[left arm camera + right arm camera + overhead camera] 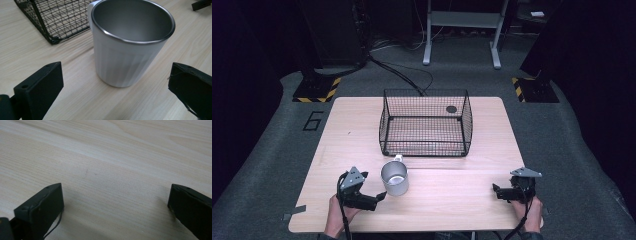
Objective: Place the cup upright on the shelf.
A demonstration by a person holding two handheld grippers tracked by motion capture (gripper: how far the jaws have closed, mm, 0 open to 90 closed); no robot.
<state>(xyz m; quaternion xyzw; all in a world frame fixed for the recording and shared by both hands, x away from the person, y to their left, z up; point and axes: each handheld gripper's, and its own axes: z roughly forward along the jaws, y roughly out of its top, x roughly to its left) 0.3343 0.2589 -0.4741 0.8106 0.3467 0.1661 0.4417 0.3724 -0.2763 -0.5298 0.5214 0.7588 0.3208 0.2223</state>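
Mug handle hidden behind body; basket cut off.

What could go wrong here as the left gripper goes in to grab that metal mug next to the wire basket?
1. The left gripper is open, its jaws spread only a little wider than the mug. An off-centre approach may knock the mug over or push it instead of gripping it.
2. The mug's wall looks smooth and shiny, so it might slip in a light pinch.
3. The wire basket stands just behind the mug, with the handle turned toward it. A pushed mug could hit the wire.
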